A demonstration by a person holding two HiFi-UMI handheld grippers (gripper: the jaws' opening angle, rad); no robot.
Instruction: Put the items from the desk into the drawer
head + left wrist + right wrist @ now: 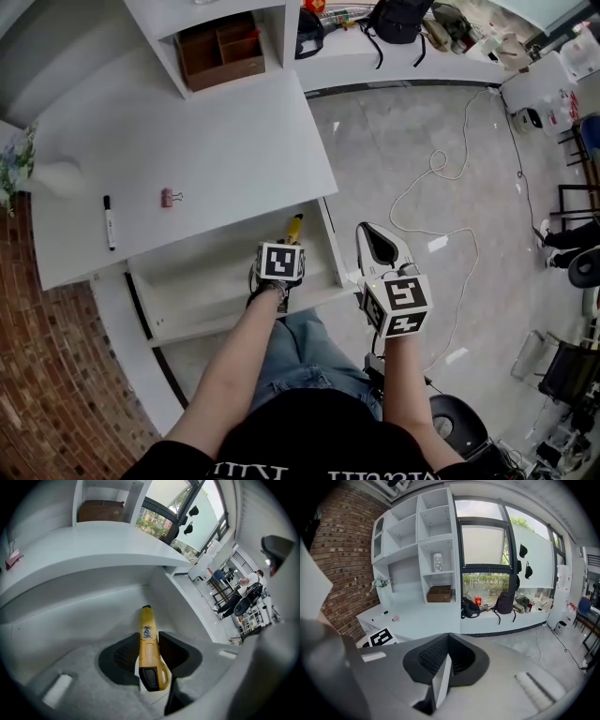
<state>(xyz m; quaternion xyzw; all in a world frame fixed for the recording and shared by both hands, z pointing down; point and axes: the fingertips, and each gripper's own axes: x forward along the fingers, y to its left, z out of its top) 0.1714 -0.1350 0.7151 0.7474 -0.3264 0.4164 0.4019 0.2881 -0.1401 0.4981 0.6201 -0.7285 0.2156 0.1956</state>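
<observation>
The left gripper (287,241) sits low in the centre of the head view, its jaws pinching a yellow plastic utility knife (148,639) over the right end of the open white drawer (206,281). To its right, the right gripper (446,660) has its jaws pressed together on nothing. A black marker (109,222) and a pink binder clip (169,198) lie on the white desk (216,131), upper left.

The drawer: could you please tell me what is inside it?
Only the yellow cutter, clamped in the left gripper, shows inside the drawer. The gripper and forearm cover part of its floor, and the desk hides its back.
</observation>
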